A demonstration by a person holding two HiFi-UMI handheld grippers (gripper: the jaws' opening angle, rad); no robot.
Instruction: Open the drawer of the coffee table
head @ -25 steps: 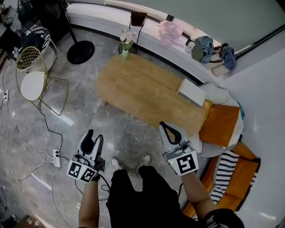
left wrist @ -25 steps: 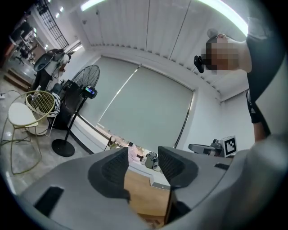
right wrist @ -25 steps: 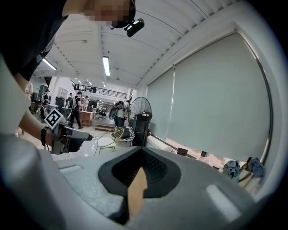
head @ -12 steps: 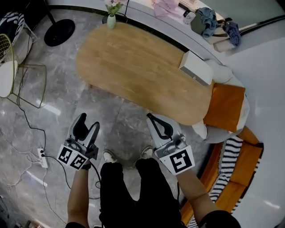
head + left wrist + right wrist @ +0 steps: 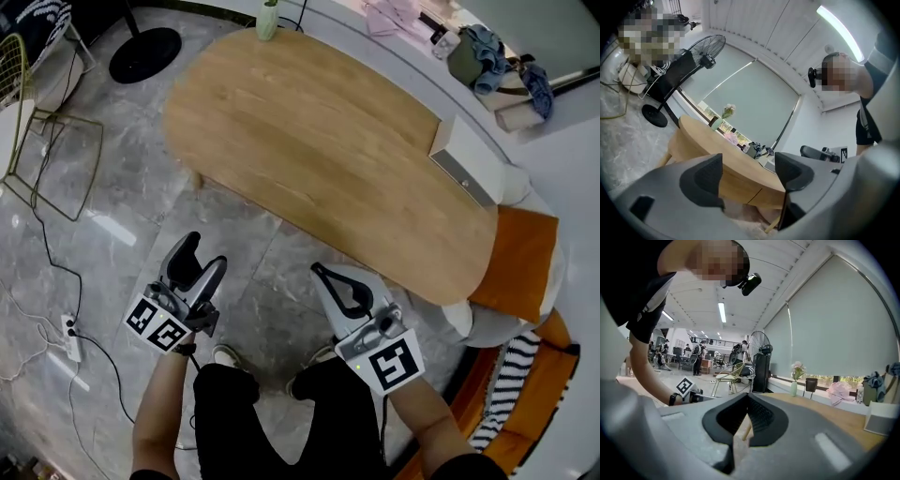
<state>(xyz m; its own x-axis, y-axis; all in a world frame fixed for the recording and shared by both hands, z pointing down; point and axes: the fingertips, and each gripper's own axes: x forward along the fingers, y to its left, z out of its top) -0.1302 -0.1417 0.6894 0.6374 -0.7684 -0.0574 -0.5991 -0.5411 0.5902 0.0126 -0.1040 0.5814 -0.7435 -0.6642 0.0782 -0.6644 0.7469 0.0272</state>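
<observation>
The oval wooden coffee table (image 5: pixel 328 159) fills the upper middle of the head view. My left gripper (image 5: pixel 194 255) hangs over the floor short of the table's near edge. Its jaws are opening and nothing is between them. In the left gripper view the gripper (image 5: pixel 750 174) looks level at the table's side (image 5: pixel 736 164), where a seam (image 5: pixel 756 196) cuts the wooden apron. My right gripper (image 5: pixel 323 274) is close to the near edge, shut and empty. The right gripper view has the shut gripper (image 5: pixel 747 397) in front of the tabletop (image 5: pixel 834 418).
A white box (image 5: pixel 469 161) lies on the table's right end and a vase (image 5: pixel 269 19) stands at its far end. A fan base (image 5: pixel 145 54) and a wire chair (image 5: pixel 37 122) stand at the left. An orange cushion (image 5: pixel 520 262) is at the right. Cables and a power strip (image 5: pixel 67 337) lie on the floor.
The head view has sunk toward the table, which now looks larger. Both grippers have come down with it. The left jaws have spread wider; the right jaws stay shut.
</observation>
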